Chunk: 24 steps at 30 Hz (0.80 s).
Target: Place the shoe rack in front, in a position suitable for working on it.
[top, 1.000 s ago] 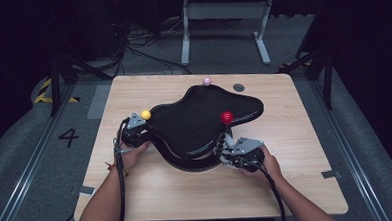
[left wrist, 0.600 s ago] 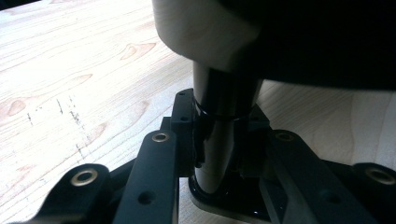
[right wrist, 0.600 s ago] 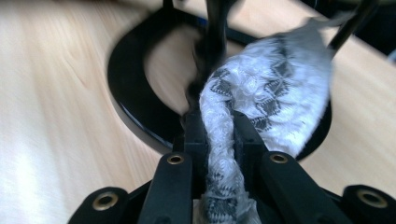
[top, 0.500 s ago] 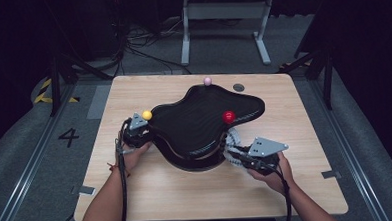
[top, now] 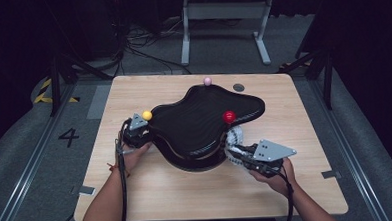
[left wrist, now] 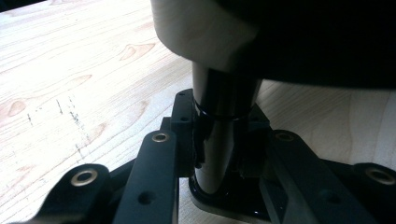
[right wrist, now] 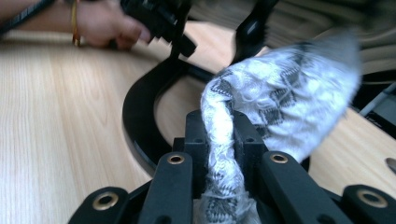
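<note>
I pinch a white patterned cloth (right wrist: 261,107) tight in my right gripper (top: 241,151), beside the base under the black wavy tray (top: 195,128). My left gripper (top: 137,134) squeezes the tray's black leg (left wrist: 219,135) to keep it steady. A red ball (top: 228,116) sits in the tray; a yellow ball (top: 147,115) rests at its rim.

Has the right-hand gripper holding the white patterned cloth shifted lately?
Yes. The right gripper backed away from the black wavy tray, toward the wooden table's near right edge.
</note>
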### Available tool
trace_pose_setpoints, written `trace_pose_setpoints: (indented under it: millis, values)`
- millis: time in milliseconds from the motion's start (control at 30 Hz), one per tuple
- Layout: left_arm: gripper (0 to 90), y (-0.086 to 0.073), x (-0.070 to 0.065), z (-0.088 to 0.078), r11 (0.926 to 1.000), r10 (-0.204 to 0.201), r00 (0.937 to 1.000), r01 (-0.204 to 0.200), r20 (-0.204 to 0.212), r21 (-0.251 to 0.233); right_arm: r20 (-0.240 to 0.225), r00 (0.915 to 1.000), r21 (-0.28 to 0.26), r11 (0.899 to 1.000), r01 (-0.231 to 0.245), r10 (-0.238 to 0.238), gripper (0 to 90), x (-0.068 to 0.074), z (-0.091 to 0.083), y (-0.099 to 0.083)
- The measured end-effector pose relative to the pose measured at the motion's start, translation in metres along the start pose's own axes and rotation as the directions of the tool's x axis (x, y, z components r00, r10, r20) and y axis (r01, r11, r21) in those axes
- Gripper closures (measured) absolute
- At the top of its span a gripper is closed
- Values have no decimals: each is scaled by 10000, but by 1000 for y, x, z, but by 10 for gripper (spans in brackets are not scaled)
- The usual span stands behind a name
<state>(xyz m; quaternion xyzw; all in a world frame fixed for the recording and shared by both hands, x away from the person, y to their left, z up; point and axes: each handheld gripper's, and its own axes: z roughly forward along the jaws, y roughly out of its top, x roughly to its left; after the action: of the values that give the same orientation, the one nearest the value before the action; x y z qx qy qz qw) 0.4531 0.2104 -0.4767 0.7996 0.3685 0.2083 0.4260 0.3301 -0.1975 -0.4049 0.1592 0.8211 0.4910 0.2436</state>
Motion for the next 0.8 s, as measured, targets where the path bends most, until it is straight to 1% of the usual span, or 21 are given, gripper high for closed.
trace_pose_setpoints:
  millis: [33, 167, 200, 233, 267, 367, 467, 533, 633, 700, 733, 800]
  values:
    - [740, 0, 0, 0, 10000, 3, 10000, -3, -9, 10, -85, 9999, 152, 9998, 134, -133, 799, 1, 4, -3]
    - [740, 0, 0, 0, 10000, -45, 10000, 45, 16, 3, -450, 9985, 812, 9961, 333, -297, 798, 6, 19, -13]
    - [740, 0, 0, 0, 10000, 16, 10000, -16, 3, 9, -535, 9983, 971, 9949, 283, -232, 797, 7, 22, -17]
    - [740, 0, -1, 0, 10000, -73, 10000, 73, 8, -9, -589, 9981, 1104, 9936, 221, -157, 798, 8, 26, -19]
    - [740, 0, -1, 0, 10000, -59, 10000, 59, -9, -11, -681, 9976, 1234, 9922, 180, -97, 798, 9, 29, -22]
    - [740, 0, -1, 0, 10000, -85, 10000, 85, -26, -20, -874, 9961, 1545, 9878, 202, -67, 797, 12, 36, -28]
    - [740, 0, -1, 0, 10000, -74, 9999, 74, -91, -15, -962, 9951, 1851, 9819, 396, -220, 797, 15, 43, -33]
    - [739, 0, -2, -1, 10000, -24, 9999, 25, -133, 14, -1062, 9943, 1957, 9802, 298, -90, 796, 17, 48, -36]
    - [739, -1, -1, -1, 10000, -12, 10000, 12, -94, -25, -1116, 9937, 2076, 9778, 298, -66, 796, 19, 52, -38]
    - [740, -1, -1, -1, 10000, -27, 10000, 26, -92, -32, -1080, 9941, 2239, 9741, 330, -88, 796, 20, 54, -38]
    - [740, -1, -1, -1, 10000, -21, 9999, 21, -106, -4, -1014, 9947, 2246, 9737, 371, -145, 796, 21, 55, -38]
    - [739, -1, -2, -1, 10000, -12, 9999, 12, -103, -14, -1002, 9949, 2254, 9738, 312, -87, 796, 21, 53, -37]
